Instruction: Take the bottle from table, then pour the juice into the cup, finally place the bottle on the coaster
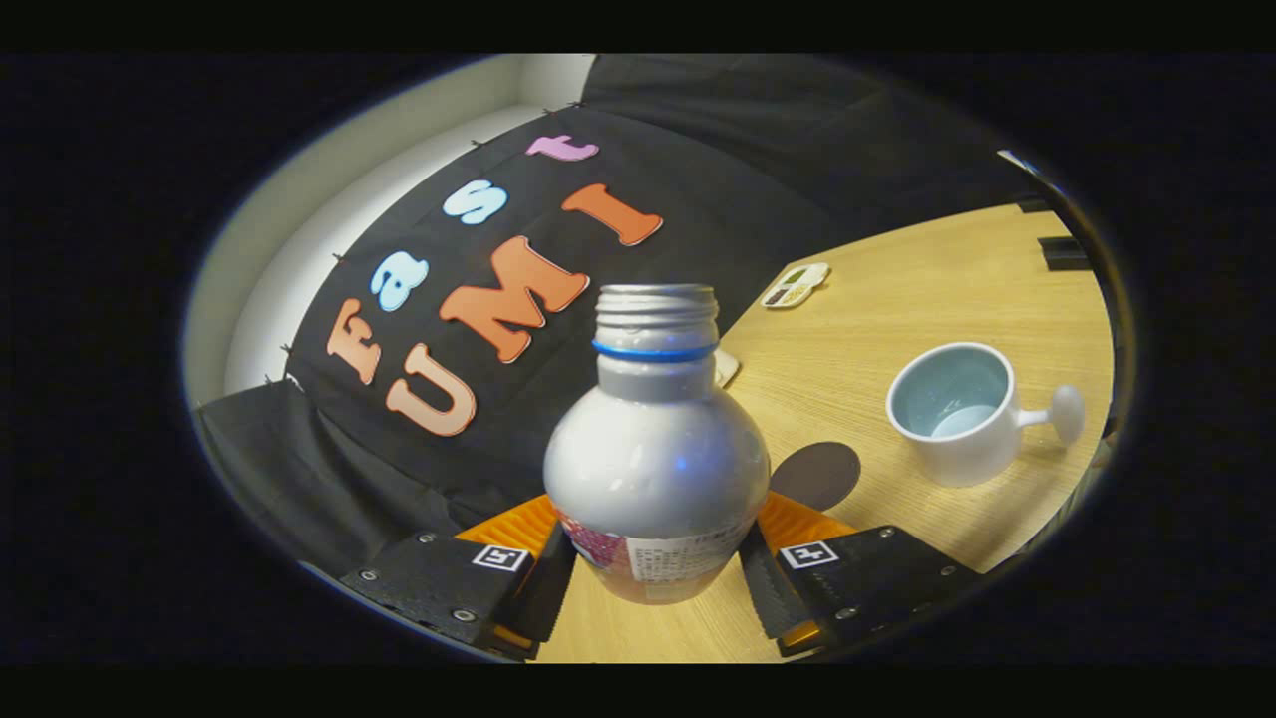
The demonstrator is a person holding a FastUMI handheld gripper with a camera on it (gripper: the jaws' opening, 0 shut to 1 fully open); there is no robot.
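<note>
A silver bottle (656, 449) with a blue ring below its open threaded neck stands between my fingers, and my gripper (658, 558) is shut on its lower body. The whole view is tilted, so the bottle leans relative to the wooden table (897, 299). A white cup (957, 414) with a pale blue inside and a knobbed handle stands on the table beyond and to the right of the fingers. A dark round coaster (817, 475) lies flat between the bottle and the cup, just ahead of the right finger.
A small white palette-like dish (796, 285) with coloured patches lies farther back on the table. A pale object (726, 367) peeks out from behind the bottle's neck. Black cloth walls the booth behind the table. A dark block (1063, 251) sits at the far table edge.
</note>
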